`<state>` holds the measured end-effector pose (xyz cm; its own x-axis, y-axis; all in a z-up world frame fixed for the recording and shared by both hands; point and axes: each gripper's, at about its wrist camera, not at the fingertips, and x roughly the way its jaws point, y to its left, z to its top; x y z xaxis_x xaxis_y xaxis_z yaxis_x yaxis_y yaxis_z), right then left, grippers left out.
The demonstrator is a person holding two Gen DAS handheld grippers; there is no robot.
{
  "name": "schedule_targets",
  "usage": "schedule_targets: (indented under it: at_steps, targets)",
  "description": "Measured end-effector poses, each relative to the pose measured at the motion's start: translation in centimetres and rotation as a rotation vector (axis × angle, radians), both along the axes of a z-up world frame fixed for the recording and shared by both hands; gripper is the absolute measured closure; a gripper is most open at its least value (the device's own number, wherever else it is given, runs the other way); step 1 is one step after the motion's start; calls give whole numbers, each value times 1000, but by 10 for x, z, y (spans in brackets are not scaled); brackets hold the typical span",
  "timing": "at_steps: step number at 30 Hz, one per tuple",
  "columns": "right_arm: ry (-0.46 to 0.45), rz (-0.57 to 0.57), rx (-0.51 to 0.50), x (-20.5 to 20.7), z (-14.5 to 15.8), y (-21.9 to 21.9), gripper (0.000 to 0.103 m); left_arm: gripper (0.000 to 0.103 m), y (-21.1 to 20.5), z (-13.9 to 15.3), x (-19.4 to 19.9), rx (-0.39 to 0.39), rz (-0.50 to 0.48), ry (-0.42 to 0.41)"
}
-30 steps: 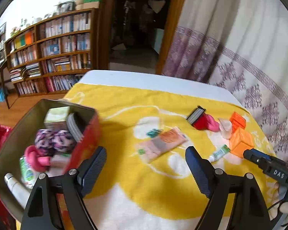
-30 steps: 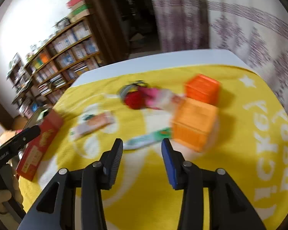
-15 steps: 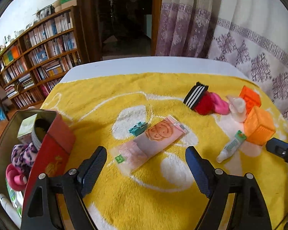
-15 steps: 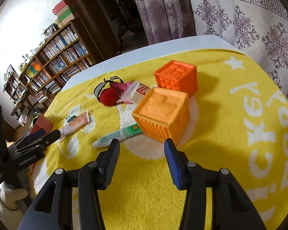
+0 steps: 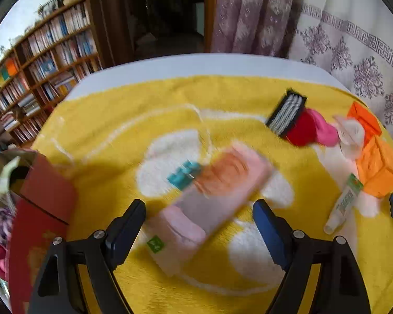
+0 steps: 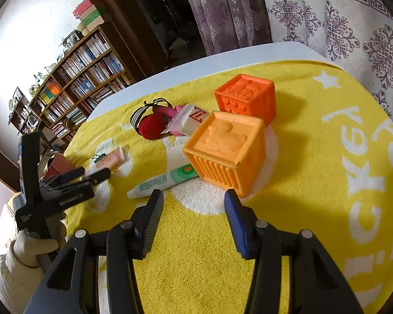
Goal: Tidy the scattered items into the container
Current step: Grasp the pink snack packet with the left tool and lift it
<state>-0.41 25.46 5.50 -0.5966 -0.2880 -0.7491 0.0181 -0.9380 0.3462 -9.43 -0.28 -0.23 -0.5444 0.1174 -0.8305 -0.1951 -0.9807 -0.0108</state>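
A flat pink pouch is being shown lying on the yellow towel covering the bench, just beside a small teal brick. It is being framed by the wide-open, empty left hand-held gripper, its pads not yet touching. The pouch is being judged light, soft and slippery, best pinched across its narrow middle. The red container is being seen at the left edge, partly filled. The right hand-held gripper, partly open and empty, its jaws having just been opening, is being held near an orange block and a white tube.
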Motion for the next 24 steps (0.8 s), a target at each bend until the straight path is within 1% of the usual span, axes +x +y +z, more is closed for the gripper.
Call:
schedule_targets:
  at_steps: [1,2,3,4,6,7,10,12,18,19,20,21,24]
  targets:
    - [0,-1,-1,0,0,0,50,18,2,1,1,2,-10,0]
    - [1,-3,0,0,0,0,50,19,4,1,3,21,-27,-13]
    - [2,-4,0,0,0,1,50,27,7,1,6,28,-36,-14]
    - [3,-5,1,0,0,1,50,33,9,1,7,19,-42,-9]
    - [8,-8,7,1,1,0,50,57,15,4,12,32,-63,-9]
    - [10,-9,9,2,1,0,50,62,17,5,14,40,-68,-11]
    - [13,-11,6,2,2,1,50,62,21,6,16,56,-75,-20]
    - [14,-11,4,2,3,1,50,60,21,6,16,63,-76,-23]
    - [12,-13,-1,2,3,3,50,59,26,6,4,71,-66,-45]
    - [13,-13,0,2,3,2,50,57,28,6,0,62,-65,-46]
    - [12,-15,-1,2,3,3,50,49,30,5,-3,58,-64,-46]
    - [12,-16,0,1,3,3,50,44,33,5,-6,60,-65,-47]
    - [8,-24,4,0,3,4,50,43,42,3,-15,40,-75,-49]
